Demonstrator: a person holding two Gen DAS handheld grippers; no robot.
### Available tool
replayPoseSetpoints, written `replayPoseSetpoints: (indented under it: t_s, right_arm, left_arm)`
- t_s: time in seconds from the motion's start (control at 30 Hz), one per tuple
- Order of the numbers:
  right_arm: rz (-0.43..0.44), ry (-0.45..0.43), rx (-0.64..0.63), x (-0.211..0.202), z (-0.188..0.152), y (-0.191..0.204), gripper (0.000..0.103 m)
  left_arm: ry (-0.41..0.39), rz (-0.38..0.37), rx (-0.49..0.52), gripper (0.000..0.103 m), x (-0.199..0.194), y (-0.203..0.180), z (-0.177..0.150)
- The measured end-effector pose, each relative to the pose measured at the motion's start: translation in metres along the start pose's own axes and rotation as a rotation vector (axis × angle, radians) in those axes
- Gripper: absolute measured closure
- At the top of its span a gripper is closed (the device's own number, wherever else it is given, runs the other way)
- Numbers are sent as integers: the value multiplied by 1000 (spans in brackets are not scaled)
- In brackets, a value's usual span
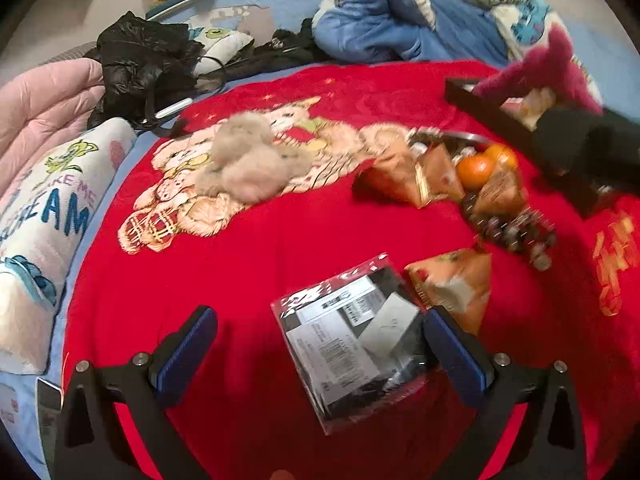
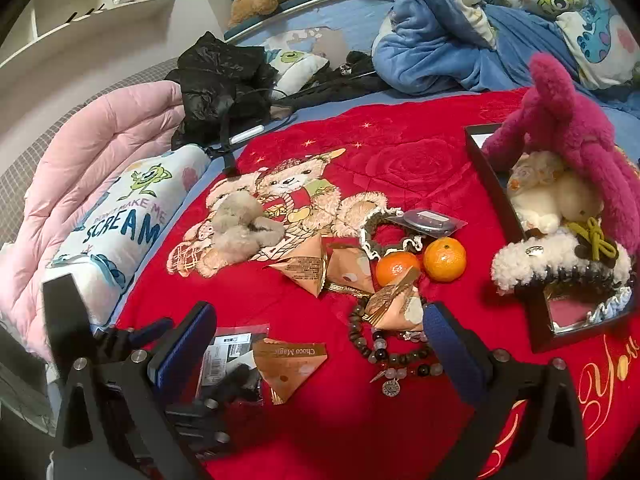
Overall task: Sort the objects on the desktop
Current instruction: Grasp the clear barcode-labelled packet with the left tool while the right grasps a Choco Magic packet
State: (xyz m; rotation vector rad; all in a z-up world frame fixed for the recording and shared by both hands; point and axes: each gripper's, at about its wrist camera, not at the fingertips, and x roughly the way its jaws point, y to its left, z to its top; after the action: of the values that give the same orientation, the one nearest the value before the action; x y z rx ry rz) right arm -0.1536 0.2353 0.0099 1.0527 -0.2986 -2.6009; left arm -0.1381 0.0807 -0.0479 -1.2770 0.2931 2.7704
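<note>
Left gripper (image 1: 320,344) spread wide, jaws either side of a clear plastic packet (image 1: 344,336) with barcode labels, lying flat on the red blanket (image 1: 248,272) near its front edge; right finger pad (image 1: 452,352) is at the packet's edge, contact unclear. Nothing pinched. A triangular snack pouch (image 1: 456,284) sits just beside the packet on the right.

Right gripper (image 2: 320,344) also spread, empty, hovering above a bead bracelet (image 2: 384,344) near the blanket's front edge. Mid-blanket: two more triangular pouches (image 2: 320,272), two mandarins (image 2: 420,264) side by side, a frilled hair tie (image 2: 380,224), a small bagged dark item (image 2: 428,220). A grey fluffy toy (image 2: 240,228) lies on the bear print toward the left.

At the blanket's right edge, a black tray (image 2: 496,184) holds a magenta plush (image 2: 568,120), a cream plush (image 2: 556,196) and a white fuzzy hair clip (image 2: 540,260). Left view is motion-blurred on that side.
</note>
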Motion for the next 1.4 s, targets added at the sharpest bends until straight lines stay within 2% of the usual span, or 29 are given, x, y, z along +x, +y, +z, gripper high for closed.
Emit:
replayPoseSetpoints:
  t_s: [0.07, 0.23, 0.3, 0.53, 0.63, 0.73, 0.97, 1.17, 1.3, 1.33, 1.37, 1.4]
  right_arm:
    - [-2, 5, -7, 1, 0, 1, 0]
    - [-8, 26, -20, 6, -4, 4, 0]
    - [-9, 30, -23, 7, -5, 4, 0]
    - [-17, 46, -51, 16, -11, 14, 0]
    - [-46, 84, -93, 28, -17, 22, 1]
    - [-53, 140, -115, 42, -23, 26, 11]
    - [-49, 200, -89, 58, -33, 25, 11]
    - [-82, 226, -112, 69, -38, 30, 11]
    - [-93, 223, -115, 70, -38, 30, 17]
    - [-87, 225, -110, 71, -39, 29, 21]
    - [-95, 224, -110, 71, -39, 28, 30]
    - [-111, 222, -109, 72, -38, 28, 33]
  left_arm:
    - [27, 0, -18, 0, 7, 2, -1]
    - [80, -93, -116, 0, 21, 18, -5]
    - [83, -106, -126, 0, 23, 19, -6]
    - [74, -106, -118, 0, 24, 15, -7]
    - [74, -106, -118, 0, 24, 16, -8]
    - [74, -106, -118, 0, 24, 15, -8]
    - [74, -106, -117, 0, 24, 15, -8]
    - [74, -104, -116, 0, 25, 16, -7]
    - [75, -97, -110, 0, 26, 14, -8]
    - [74, -94, -107, 0, 26, 14, -8]
    - [73, -91, -104, 0, 26, 13, -8]
    - [71, -89, -102, 0, 26, 13, -8]
